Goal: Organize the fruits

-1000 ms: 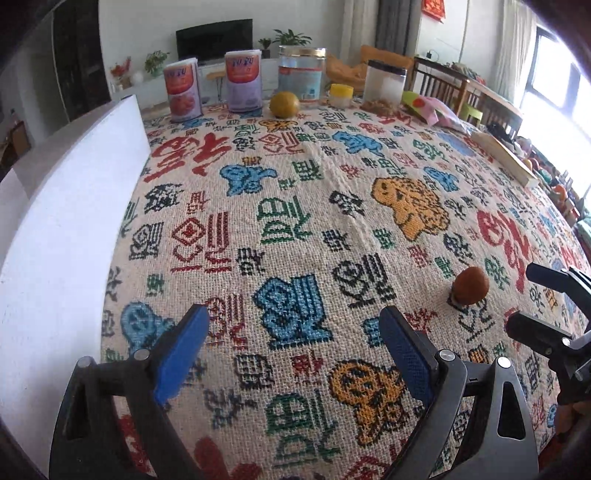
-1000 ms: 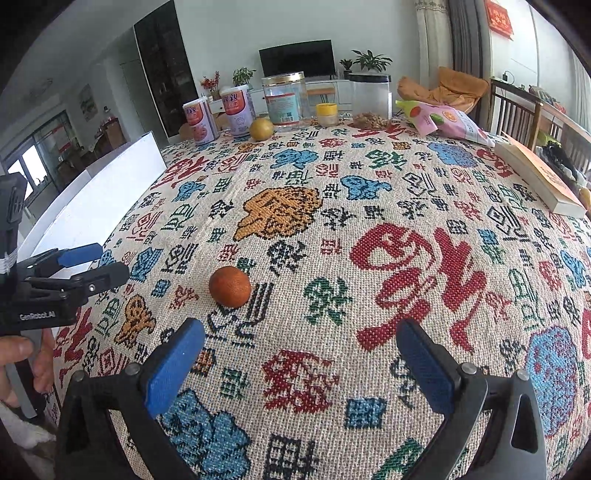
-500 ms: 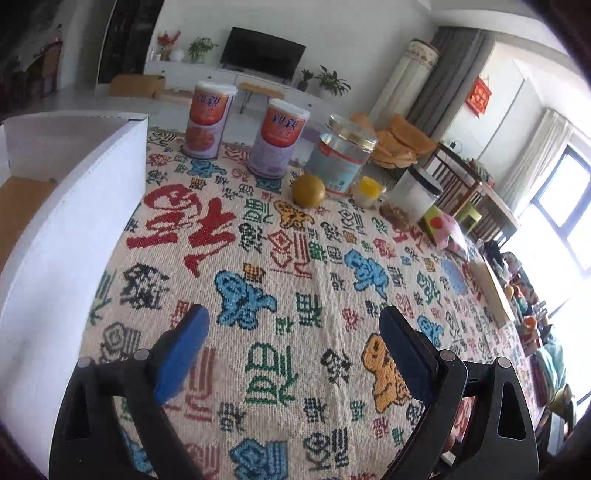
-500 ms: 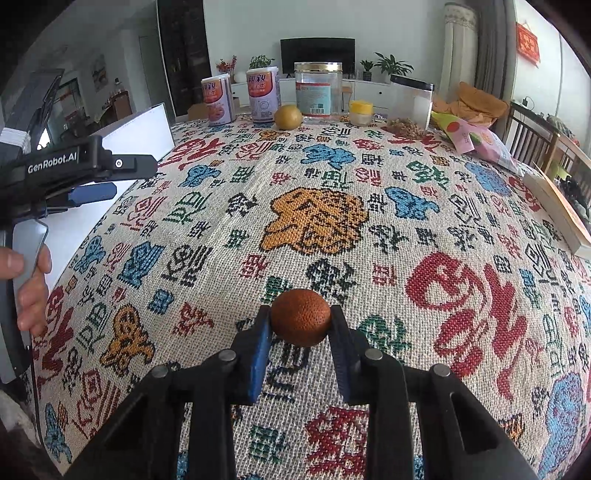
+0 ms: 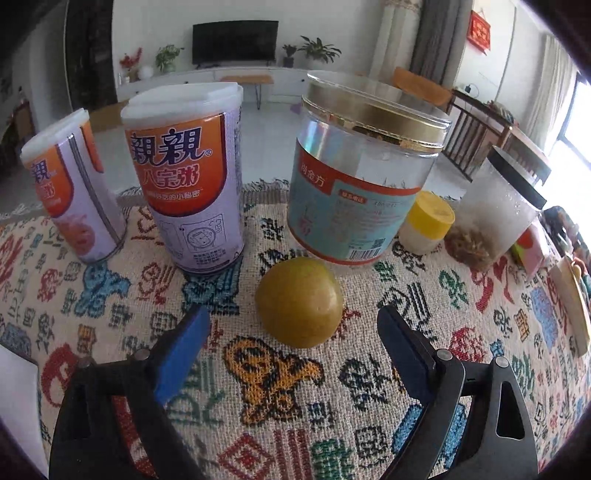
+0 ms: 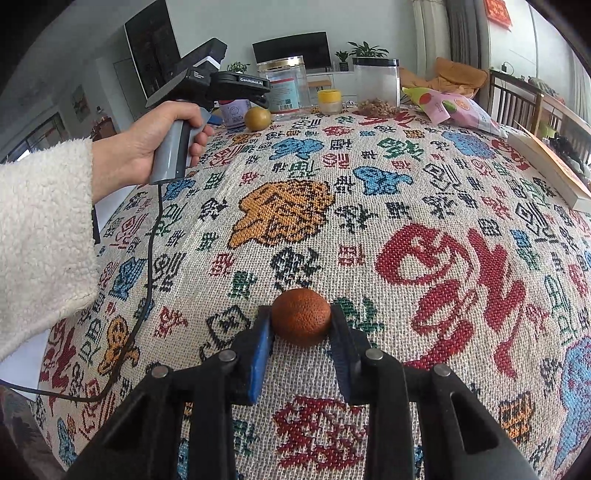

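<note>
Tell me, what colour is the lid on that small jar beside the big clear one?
Yellow; the small jar's lid shows best in the left wrist view.

A black television (image 5: 235, 41) hangs on the pale wall (image 5: 155, 26) at twelve o'clock, above a low white cabinet (image 5: 207, 79); bright windows (image 5: 576, 118) glare at three.

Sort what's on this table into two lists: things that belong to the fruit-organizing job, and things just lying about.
Part of the job:
- yellow-green fruit, ahead of the open left gripper
- brown-orange fruit, clamped in the right gripper

Just lying about:
- two porridge cans
- gold-lidded clear jar
- small yellow-capped jar
- black-lidded container
- snack bag
- book
</note>
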A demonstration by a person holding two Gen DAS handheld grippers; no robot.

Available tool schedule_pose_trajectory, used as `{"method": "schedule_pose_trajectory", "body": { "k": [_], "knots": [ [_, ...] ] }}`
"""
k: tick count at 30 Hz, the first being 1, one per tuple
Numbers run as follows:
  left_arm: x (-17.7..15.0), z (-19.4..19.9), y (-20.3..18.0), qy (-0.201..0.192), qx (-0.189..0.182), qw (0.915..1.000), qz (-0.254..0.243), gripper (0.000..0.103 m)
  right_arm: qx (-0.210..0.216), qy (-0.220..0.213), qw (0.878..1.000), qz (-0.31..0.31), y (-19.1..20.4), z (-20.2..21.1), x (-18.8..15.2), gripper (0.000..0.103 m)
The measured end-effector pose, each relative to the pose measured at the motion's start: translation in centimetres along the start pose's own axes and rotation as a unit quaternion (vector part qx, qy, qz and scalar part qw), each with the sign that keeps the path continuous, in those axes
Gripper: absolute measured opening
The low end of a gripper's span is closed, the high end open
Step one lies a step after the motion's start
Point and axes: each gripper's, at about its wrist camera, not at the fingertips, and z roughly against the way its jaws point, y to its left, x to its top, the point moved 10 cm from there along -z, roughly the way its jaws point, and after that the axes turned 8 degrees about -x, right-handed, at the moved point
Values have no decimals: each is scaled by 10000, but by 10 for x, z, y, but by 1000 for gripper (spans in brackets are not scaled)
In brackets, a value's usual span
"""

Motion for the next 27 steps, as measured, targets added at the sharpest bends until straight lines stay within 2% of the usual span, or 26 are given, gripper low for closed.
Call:
{"method": "schedule_pose_trajectory", "body": {
  "k": [1,2,3,7,11,16,21,23,26,27],
  "knots": [
    [-1,-6,-1,38,-54,10000,51,81,14,0,10000,-21,0,0,0,31],
    [-3,-11,-1,96,-108,9998,107,60,24,0,10000,-34,0,0,0,31],
    [-6,-16,0,162,-111,9997,157,52,28,-1,10000,-40,0,0,0,31],
    [-10,-3,9,-95,-54,9998,147,50,26,-2,10000,-43,0,0,0,31],
    [-39,46,1,-338,-261,9991,40,50,69,-10,9999,-107,-2,0,1,31],
    [-112,124,-33,-237,-872,9959,89,50,448,-246,9970,-578,-15,10,5,31],
    [-199,193,-87,90,-1384,9891,-491,51,56,-256,9952,-940,-51,30,-4,31],
    [-232,208,-111,248,-1489,9849,-847,51,-220,-251,9954,-895,-64,36,-11,31],
    [-269,212,-129,402,-1454,9812,-1200,51,-106,-165,9927,-1193,-74,38,-18,31],
    [-277,209,-132,466,-1405,9814,-1225,51,-193,-156,9929,-1162,-75,38,-18,31]
  ]
}}
